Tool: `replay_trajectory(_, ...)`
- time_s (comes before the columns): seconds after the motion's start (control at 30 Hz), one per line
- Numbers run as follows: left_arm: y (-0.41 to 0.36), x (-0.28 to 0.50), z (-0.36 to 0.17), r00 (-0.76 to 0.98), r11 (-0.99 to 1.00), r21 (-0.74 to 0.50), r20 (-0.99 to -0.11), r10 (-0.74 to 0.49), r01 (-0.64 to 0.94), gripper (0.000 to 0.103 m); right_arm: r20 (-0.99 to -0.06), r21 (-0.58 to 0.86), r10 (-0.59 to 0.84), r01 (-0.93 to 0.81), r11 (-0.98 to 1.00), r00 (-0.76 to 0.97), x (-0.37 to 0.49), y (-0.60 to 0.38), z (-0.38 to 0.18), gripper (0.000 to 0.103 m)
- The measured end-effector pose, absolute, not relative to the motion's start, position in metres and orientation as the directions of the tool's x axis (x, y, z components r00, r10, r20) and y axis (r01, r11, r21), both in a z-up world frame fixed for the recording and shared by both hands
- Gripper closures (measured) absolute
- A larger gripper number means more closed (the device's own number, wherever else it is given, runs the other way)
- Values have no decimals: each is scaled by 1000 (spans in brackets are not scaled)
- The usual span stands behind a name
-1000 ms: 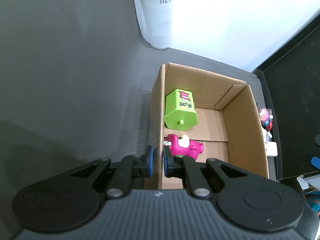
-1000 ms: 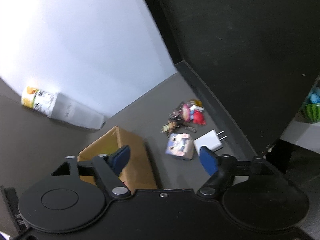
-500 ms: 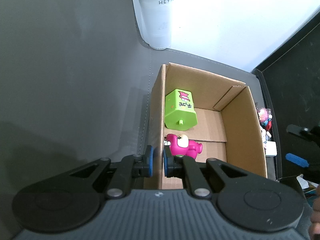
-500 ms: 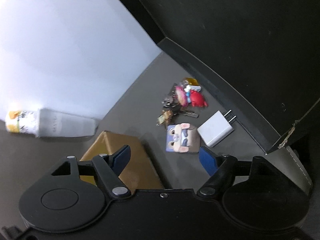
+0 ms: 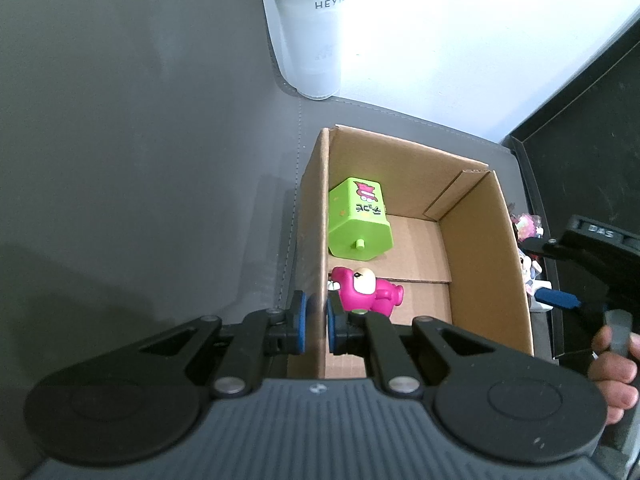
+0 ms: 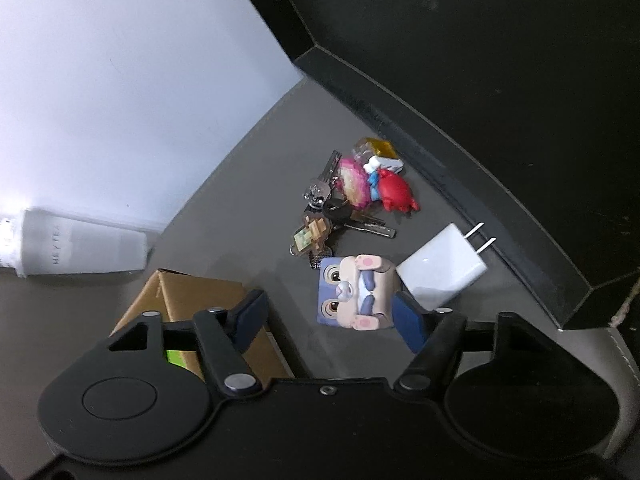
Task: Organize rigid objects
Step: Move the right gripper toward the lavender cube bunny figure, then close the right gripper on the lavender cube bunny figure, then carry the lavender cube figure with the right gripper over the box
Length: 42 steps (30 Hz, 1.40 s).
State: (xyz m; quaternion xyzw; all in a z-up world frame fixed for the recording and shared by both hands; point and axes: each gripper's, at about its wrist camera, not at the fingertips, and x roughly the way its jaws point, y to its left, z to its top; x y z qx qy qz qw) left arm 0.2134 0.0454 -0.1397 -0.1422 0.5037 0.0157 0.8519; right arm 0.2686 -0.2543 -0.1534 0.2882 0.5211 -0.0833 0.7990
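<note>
My left gripper [image 5: 315, 322] is shut on the left wall of the open cardboard box [image 5: 484, 256]. Inside the box lie a green block toy [image 5: 358, 222] and a pink figure [image 5: 368, 290]. My right gripper [image 6: 330, 316] is open and hovers just above a blue-grey rabbit-face toy [image 6: 352, 294] on the grey mat, right of the box [image 6: 192, 298]. Beside the toy lie a white charger plug [image 6: 442, 266] and a bunch of keys with colourful charms [image 6: 352, 196]. The right gripper also shows in the left wrist view [image 5: 560, 276], beyond the box's right wall.
A frosted plastic cup [image 5: 310, 28] stands behind the box against the white wall; it also shows in the right wrist view [image 6: 80, 248]. A raised black edge [image 6: 460, 184] borders the mat just past the keys and plug.
My right gripper has moved down and closer to the rabbit-face toy, plug and keys, and has come into the left wrist view. My left gripper has stayed shut on the box wall.
</note>
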Motion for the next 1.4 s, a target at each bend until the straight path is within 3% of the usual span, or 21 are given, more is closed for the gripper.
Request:
replay_trajectory(0.6,44,213,-140,492,960,-217,-864,-105,-175,94,-942,77,-32,307,949,335,296,-216,-182,40)
replay_trajectory(0.63,44,213,-140,492,960,-217,-864,-105,-175,94,-942,56,-45,289,956,332,297,-213,-182,42)
replay_trajectory(0.67,44,213,-140,492,960,-218,-864,-106,-176,94,-941,33,-63,276,961,332,298,-211,-182,53)
replay_trajectory(0.7,44,213,-140,492,960,-218,-864,-106,-176,94,-939,22,-71,266,964,335,298,-210,-182,55)
replay_trajectory(1.4,45,212,-139,503,960,-216,-859,-100,-178,94,-869,190,60,221,956,490,253,-221,-105,57)
